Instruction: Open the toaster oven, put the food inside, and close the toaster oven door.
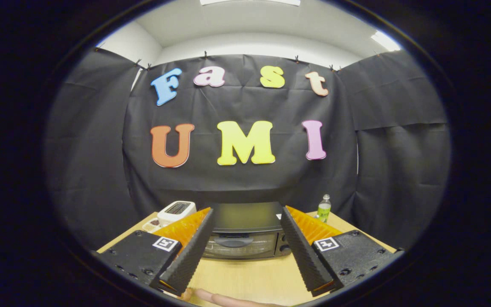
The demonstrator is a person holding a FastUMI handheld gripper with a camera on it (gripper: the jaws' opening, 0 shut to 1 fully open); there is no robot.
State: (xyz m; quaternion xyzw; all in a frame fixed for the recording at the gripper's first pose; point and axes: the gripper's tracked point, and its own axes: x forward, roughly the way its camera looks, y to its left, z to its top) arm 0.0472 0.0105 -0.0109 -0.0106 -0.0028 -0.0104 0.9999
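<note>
A black toaster oven (245, 219) stands on the wooden table (249, 273), straight ahead of my fingers. Its glass door (228, 250) is shut, with the dark handle (233, 241) across its top. My gripper (247, 213) is open, held back from and above the oven, nothing between its ribbed black fingers (192, 251). From here the fingertips frame the oven's top. A pinkish sausage-like piece of food (228, 300) lies on the table below the fingers, close to me and partly cut off.
A white pop-up toaster (176, 211) stands left of the oven, with a small dish of food (151, 224) in front of it. A green drink bottle (324, 209) stands to the oven's right. Black cloth walls close the booth behind the table.
</note>
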